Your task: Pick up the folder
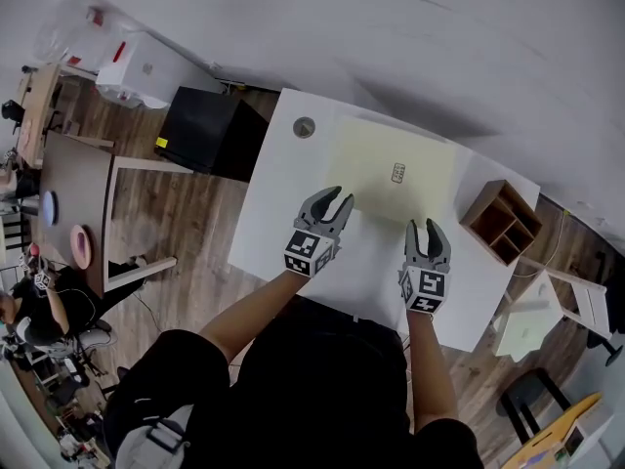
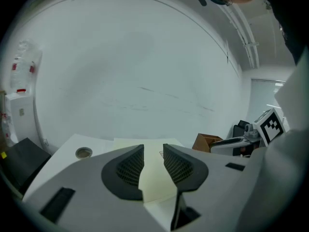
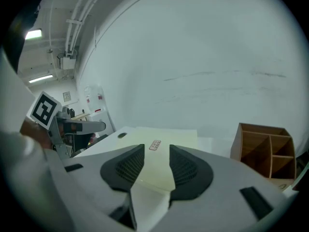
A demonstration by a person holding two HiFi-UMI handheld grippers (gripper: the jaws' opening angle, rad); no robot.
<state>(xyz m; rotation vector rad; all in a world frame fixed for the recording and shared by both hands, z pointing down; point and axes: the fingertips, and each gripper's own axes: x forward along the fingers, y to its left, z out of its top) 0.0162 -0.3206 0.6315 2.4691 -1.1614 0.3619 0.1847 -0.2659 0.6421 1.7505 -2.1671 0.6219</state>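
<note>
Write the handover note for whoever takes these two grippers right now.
Left gripper: jaws apart, nothing held, at the near edge of the folder, toward its left corner.
Right gripper: jaws apart, nothing held, at the same edge, further right.
Folder: pale yellow, flat on the white table, with the wooden organizer to its right.
Done: both grippers lined up at the folder.
Left: grip the near edge and lift; the folder is not yet picked up.

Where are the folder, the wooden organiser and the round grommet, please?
folder (image 1: 381,164): head view, its pale yellow cover.
wooden organiser (image 1: 503,223): head view, its inner compartments.
round grommet (image 1: 305,127): head view, its centre.
</note>
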